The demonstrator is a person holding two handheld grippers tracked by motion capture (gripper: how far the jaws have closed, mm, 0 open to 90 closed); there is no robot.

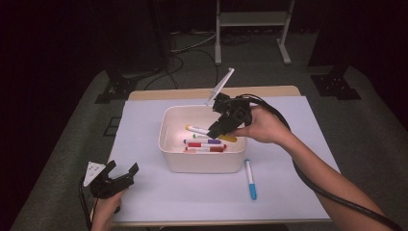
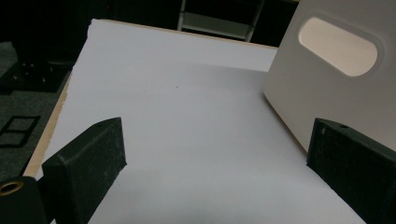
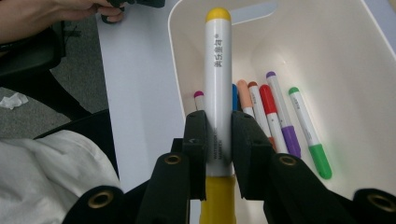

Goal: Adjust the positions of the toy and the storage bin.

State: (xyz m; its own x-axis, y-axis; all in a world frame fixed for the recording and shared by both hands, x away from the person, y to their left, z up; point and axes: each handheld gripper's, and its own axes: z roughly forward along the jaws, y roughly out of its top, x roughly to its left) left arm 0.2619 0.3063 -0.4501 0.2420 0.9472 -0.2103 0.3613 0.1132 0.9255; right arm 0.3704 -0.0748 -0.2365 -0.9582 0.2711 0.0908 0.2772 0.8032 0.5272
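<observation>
A white bin (image 1: 202,161) stands mid-table with several markers (image 1: 204,144) lying in it. Over the bin my right gripper (image 1: 217,126) is shut on a white marker with a yellow cap (image 3: 218,74); in the right gripper view the two pads squeeze its barrel and it points over the markers (image 3: 275,116) on the bin's floor (image 3: 327,70). A blue marker (image 1: 250,179) lies on the white sheet just right of the bin's front. My left gripper (image 1: 123,170) rests open near the table's front left corner, nothing between its jaws; the bin's side wall (image 2: 336,79) with its handle slot is to its right.
A white sheet (image 1: 192,192) covers the wooden table. Beyond the far edge stand a metal frame (image 1: 252,29), black stands and cables on a grey floor. A person's forearm (image 1: 327,178) with a thick cable crosses the right side of the table.
</observation>
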